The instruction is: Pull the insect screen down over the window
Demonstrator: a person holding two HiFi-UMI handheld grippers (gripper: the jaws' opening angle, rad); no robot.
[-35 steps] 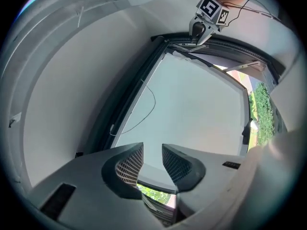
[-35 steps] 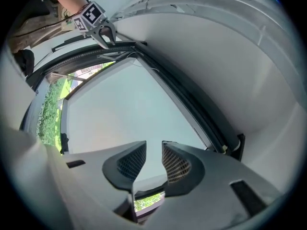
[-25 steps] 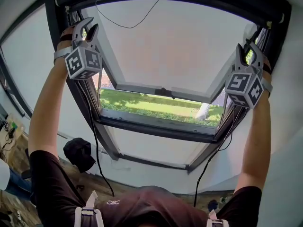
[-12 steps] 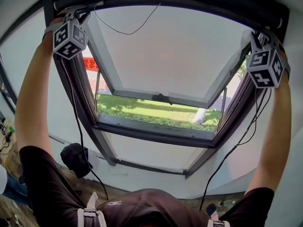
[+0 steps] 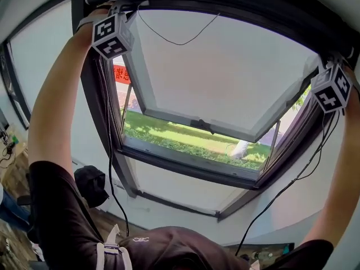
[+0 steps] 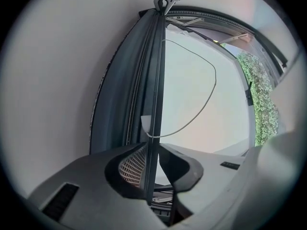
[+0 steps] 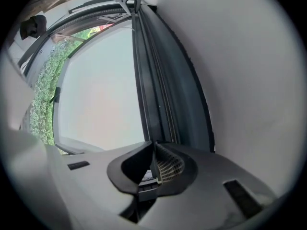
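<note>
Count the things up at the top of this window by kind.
Dark insect screen bar: 1
Thin dark cord loop: 1
Grey two-jaw grippers, jaws just closed onto that bar: 2, left gripper and right gripper
Total: 4

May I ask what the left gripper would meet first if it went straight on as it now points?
The screen's pull bar, on which the left gripper has just closed; the dark frame probably lies behind.
</note>
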